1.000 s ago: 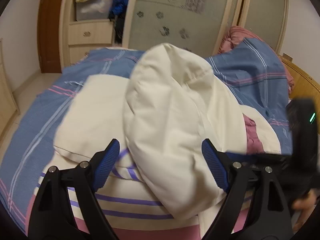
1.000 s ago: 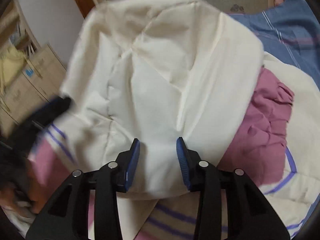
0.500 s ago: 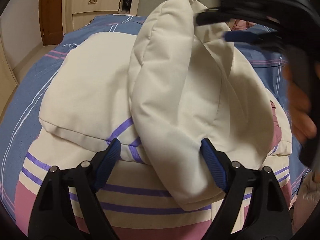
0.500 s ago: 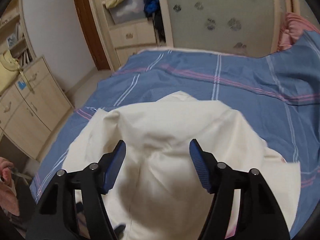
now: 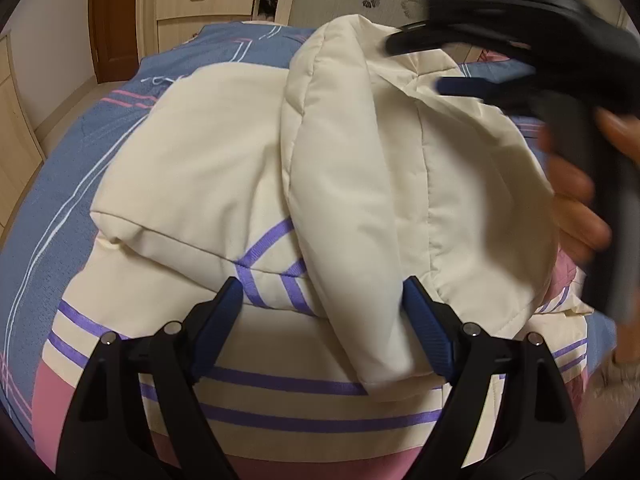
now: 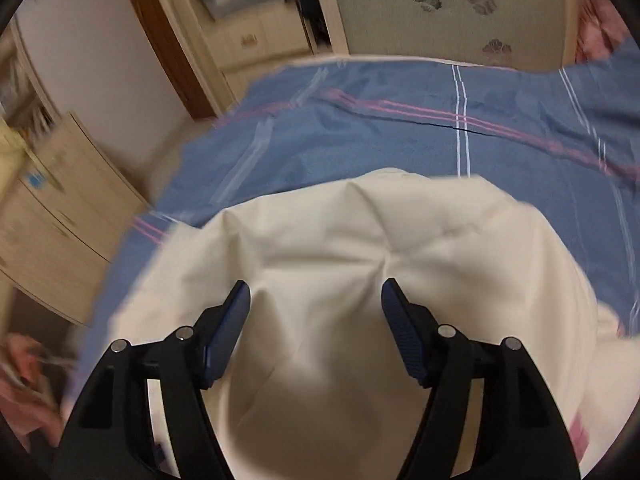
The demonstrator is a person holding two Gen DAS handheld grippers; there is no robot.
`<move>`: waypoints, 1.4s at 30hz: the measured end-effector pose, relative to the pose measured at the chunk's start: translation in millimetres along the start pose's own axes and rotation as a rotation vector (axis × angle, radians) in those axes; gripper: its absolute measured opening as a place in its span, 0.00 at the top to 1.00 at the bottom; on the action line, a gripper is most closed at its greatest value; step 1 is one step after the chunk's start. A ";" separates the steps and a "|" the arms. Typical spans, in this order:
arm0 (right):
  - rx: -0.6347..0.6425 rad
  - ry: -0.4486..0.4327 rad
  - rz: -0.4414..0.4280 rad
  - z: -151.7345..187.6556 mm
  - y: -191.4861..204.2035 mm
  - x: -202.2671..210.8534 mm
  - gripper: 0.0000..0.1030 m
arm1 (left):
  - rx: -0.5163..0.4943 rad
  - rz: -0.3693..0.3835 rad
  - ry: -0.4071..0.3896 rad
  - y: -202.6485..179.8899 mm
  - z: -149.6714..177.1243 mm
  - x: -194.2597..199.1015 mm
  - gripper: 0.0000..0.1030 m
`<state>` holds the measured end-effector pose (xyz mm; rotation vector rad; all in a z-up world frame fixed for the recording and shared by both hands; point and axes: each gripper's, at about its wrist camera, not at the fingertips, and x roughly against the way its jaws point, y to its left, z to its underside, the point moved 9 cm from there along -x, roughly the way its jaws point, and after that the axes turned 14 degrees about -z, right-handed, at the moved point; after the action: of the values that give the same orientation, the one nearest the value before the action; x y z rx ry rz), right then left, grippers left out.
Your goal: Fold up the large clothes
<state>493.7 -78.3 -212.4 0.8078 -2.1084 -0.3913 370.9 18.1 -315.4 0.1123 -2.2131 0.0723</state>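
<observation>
A cream padded jacket [image 5: 248, 168] with purple stripes and a pink hem lies on the bed. One sleeve [image 5: 340, 216] is folded across its body. My left gripper [image 5: 324, 320] is open, its jaws on either side of the sleeve's cuff end, just above the jacket. My right gripper [image 6: 316, 312] is open and empty over the cream fabric [image 6: 380, 240]. It also shows blurred in the left wrist view [image 5: 500, 64], above the jacket's far right, with the hand that holds it.
The bed has a blue cover with pink and white lines [image 6: 400, 132]. Pale wooden drawers [image 6: 52, 216] stand to the left. A wardrobe with frosted doors [image 6: 440, 4] and open shelves stands behind the bed. A brown door frame [image 5: 108, 20] is at the far left.
My right gripper opened and let go of the sleeve, which dropped across the jacket. It then moved over the jacket's far end. My left gripper stayed open and dipped closer.
</observation>
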 end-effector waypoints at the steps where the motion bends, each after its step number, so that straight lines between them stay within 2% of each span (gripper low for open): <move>1: 0.000 -0.023 -0.007 4.6 2.6 17.6 0.33 | 0.000 -0.002 -0.004 0.0 -0.3 0.5 0.19; 3: 0.004 -0.034 0.010 21.9 1.6 45.6 0.33 | 0.000 -0.005 -0.006 -0.7 -2.0 -0.2 0.19; 5: 0.021 0.009 0.042 50.2 -6.0 58.3 0.33 | 0.000 -0.009 -0.011 -1.6 -1.1 1.5 0.19; 10: 0.102 0.153 0.194 121.7 -39.4 35.5 0.32 | 0.003 -0.001 -0.002 -2.9 -0.7 -0.9 0.17; 13: 0.196 0.124 0.257 138.8 -43.0 21.7 0.31 | -0.007 -0.014 -0.002 -2.5 -2.3 -3.4 0.17; 16: 0.171 0.104 0.248 141.1 -40.3 29.1 0.31 | -0.006 -0.024 -0.043 3.3 -10.2 4.3 0.17; 19: 0.181 0.024 0.191 142.0 -18.4 60.6 0.31 | 0.027 -0.022 -0.159 13.8 -25.1 30.3 0.17; 21: 0.202 0.012 0.207 148.3 -12.0 74.3 0.31 | 0.051 0.002 -0.190 15.6 -29.7 38.5 0.17; 24: 0.157 0.117 0.235 178.5 -35.2 57.5 0.31 | 0.036 -0.022 -0.130 10.3 -23.1 24.0 0.17; 26: 0.114 0.107 0.206 183.3 -44.9 55.2 0.31 | 0.016 -0.087 -0.053 11.0 -12.8 3.1 0.17; 28: 0.080 0.090 0.176 180.3 -39.5 64.6 0.31 | 0.044 -0.089 -0.020 18.4 -8.2 -5.2 0.17; 30: 0.052 0.053 0.130 171.3 -29.6 78.8 0.31 | 0.069 -0.064 -0.020 23.5 -9.4 -2.7 0.17; 33: 0.052 -0.057 0.051 135.0 -7.7 101.6 0.31 | 0.086 -0.052 -0.013 27.8 -9.3 -2.9 0.17; 35: 0.073 -0.081 0.043 104.8 4.9 102.2 0.31 | 0.085 -0.061 -0.006 27.1 -7.9 -5.1 0.17; 38: 0.176 -0.061 0.064 56.0 28.9 70.7 0.31 | 0.075 -0.068 -0.008 27.3 -7.3 -4.3 0.17; 42: 0.174 -0.005 -0.004 10.8 42.0 4.9 0.31 | 0.083 -0.060 0.009 28.8 -5.2 -6.2 0.15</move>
<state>465.7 -50.3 -194.1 0.9120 -2.1674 -0.2135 375.7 47.5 -317.6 0.2234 -2.1967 0.1309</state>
